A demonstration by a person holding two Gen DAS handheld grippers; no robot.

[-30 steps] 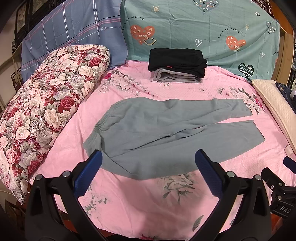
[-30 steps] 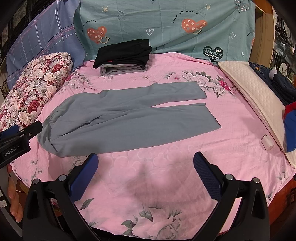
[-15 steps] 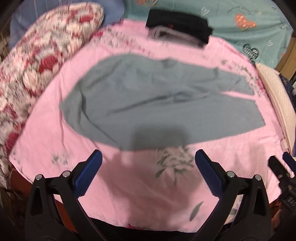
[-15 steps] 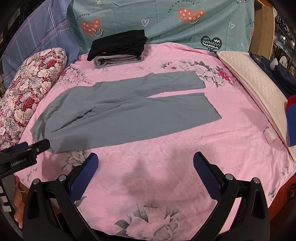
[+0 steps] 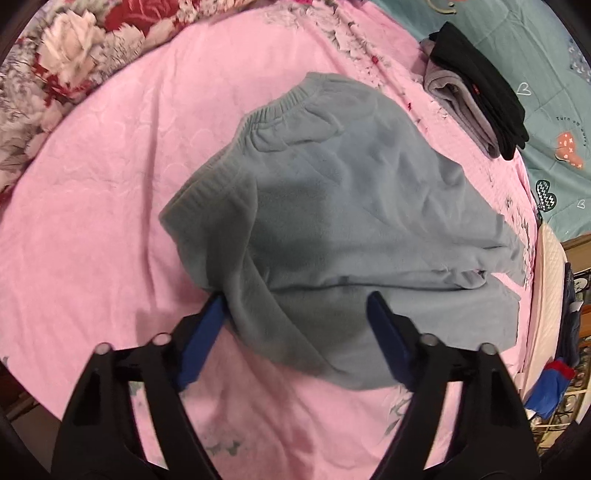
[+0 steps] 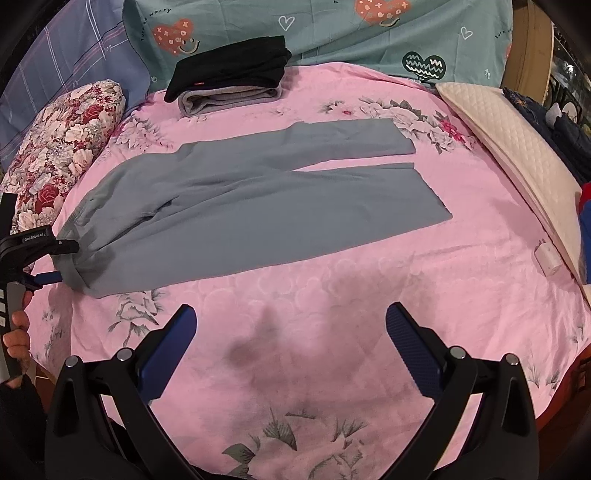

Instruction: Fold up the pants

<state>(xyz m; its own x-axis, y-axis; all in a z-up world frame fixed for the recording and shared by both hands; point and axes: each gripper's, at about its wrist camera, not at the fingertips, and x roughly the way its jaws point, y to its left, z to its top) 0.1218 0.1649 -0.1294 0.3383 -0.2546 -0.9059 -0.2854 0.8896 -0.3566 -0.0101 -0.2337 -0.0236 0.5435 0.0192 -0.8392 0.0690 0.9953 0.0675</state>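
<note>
Right now, by item:
Left gripper (image 5: 295,308): jaws have just been closing, straddling the waist corner of the grey pants (image 5: 351,221), pads not yet pinching; its body reads "GenRobot.AI".
Right gripper (image 6: 291,332): wide open, empty, over the pink sheet (image 6: 332,295).
Pants: flat on sheet, legs apart.
Teal pillow (image 6: 332,33): "Turn off worry".

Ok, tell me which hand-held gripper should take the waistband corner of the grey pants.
Left. The left hand-held gripper already straddles the near waistband corner of the grey pants, its jaws having just been closing around the fabric. The right hand-held gripper hangs open over bare pink bedspread, away from the pants.
</note>
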